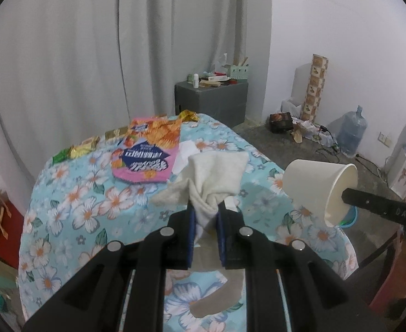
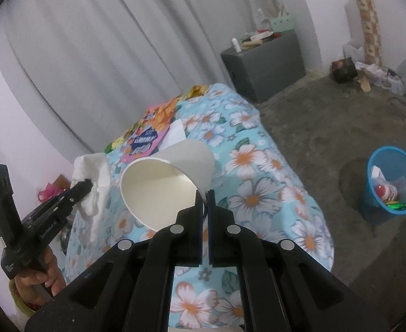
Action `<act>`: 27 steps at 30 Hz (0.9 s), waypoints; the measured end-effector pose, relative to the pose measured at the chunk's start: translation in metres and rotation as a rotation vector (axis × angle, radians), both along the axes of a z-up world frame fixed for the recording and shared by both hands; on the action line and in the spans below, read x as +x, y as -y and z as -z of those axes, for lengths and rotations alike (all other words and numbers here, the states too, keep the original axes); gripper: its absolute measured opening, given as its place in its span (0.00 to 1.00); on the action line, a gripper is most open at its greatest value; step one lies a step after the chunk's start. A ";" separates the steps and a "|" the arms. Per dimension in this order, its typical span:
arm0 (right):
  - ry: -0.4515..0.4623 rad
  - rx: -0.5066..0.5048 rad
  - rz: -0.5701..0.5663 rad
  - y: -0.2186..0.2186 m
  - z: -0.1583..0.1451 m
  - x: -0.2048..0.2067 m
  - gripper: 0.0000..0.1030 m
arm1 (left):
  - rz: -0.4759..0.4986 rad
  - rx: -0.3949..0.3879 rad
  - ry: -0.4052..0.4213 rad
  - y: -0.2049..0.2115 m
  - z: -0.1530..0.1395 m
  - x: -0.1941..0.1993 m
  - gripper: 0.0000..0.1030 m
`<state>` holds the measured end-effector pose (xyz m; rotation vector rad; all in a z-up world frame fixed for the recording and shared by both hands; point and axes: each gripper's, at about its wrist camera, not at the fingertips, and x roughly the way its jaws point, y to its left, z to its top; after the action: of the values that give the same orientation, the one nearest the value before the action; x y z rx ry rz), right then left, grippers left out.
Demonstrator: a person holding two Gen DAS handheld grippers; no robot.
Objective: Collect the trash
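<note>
My left gripper [image 1: 206,207] is shut on a crumpled white cloth [image 1: 214,177], held above the floral table [image 1: 72,210]. From the right wrist view the same cloth [image 2: 92,177] hangs from the left gripper [image 2: 85,185] at the left. My right gripper [image 2: 205,193] is shut on the rim of a white paper cup [image 2: 169,179], which lies tilted with its mouth toward the camera. In the left wrist view that cup [image 1: 319,188] hangs at the table's right edge on a black finger [image 1: 380,207]. A pink snack bag [image 1: 147,152] and small wrappers [image 1: 78,149] lie at the table's far end.
A blue waste basket [image 2: 391,182] with trash in it stands on the concrete floor right of the table. A grey cabinet [image 1: 211,102] with clutter sits by the curtain. A water jug [image 1: 351,132], cables and boxes line the far wall. A white paper [image 1: 186,152] lies beside the pink bag.
</note>
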<state>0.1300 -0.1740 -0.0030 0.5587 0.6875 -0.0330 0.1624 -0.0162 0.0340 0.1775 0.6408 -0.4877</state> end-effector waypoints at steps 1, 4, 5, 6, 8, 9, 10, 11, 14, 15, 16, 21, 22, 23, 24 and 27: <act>0.002 -0.001 0.004 0.003 -0.001 -0.001 0.01 | 0.002 0.004 0.006 0.002 -0.001 -0.001 0.12; 0.008 -0.001 0.018 0.010 -0.003 -0.006 0.01 | 0.012 0.012 0.023 0.010 -0.004 -0.004 0.12; 0.010 -0.001 0.020 0.011 -0.002 -0.007 0.01 | 0.015 0.014 0.026 0.012 -0.005 -0.006 0.12; 0.011 -0.002 0.025 0.013 -0.003 -0.009 0.01 | 0.019 0.017 0.031 0.015 -0.006 -0.007 0.12; 0.014 0.000 0.033 0.018 -0.003 -0.011 0.01 | 0.028 0.024 0.040 0.020 -0.007 -0.009 0.12; 0.015 0.001 0.037 0.019 -0.002 -0.013 0.01 | 0.033 0.027 0.041 0.023 -0.007 -0.010 0.12; 0.015 0.001 0.041 0.021 -0.002 -0.014 0.01 | 0.037 0.028 0.042 0.024 -0.008 -0.010 0.12; 0.015 0.002 0.044 0.022 -0.002 -0.014 0.01 | 0.041 0.029 0.043 0.026 -0.008 -0.010 0.12; 0.014 0.006 0.055 0.027 0.001 -0.015 0.01 | 0.051 0.036 0.046 0.034 -0.008 -0.011 0.12; 0.013 0.008 0.058 0.029 0.001 -0.016 0.01 | 0.054 0.038 0.047 0.036 -0.008 -0.011 0.12; 0.012 0.010 0.061 0.030 0.002 -0.016 0.01 | 0.056 0.041 0.048 0.038 -0.008 -0.012 0.12; 0.011 0.013 0.084 0.040 0.005 -0.019 0.01 | 0.078 0.043 0.041 0.050 -0.006 -0.010 0.13; 0.010 0.013 0.091 0.041 0.005 -0.019 0.01 | 0.084 0.040 0.036 0.052 -0.006 -0.010 0.13; 0.009 0.013 0.101 0.045 0.005 -0.020 0.01 | 0.092 0.036 0.028 0.055 -0.005 -0.009 0.12; 0.008 0.011 0.110 0.047 0.005 -0.021 0.01 | 0.101 0.030 0.019 0.057 -0.005 -0.007 0.12; 0.009 -0.004 0.148 0.059 0.003 -0.027 0.01 | 0.139 0.001 -0.023 0.068 -0.003 -0.001 0.12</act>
<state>0.1029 -0.2333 -0.0063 0.6047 0.6366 -0.1705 0.1616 -0.0845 0.0373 0.2181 0.6542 -0.6238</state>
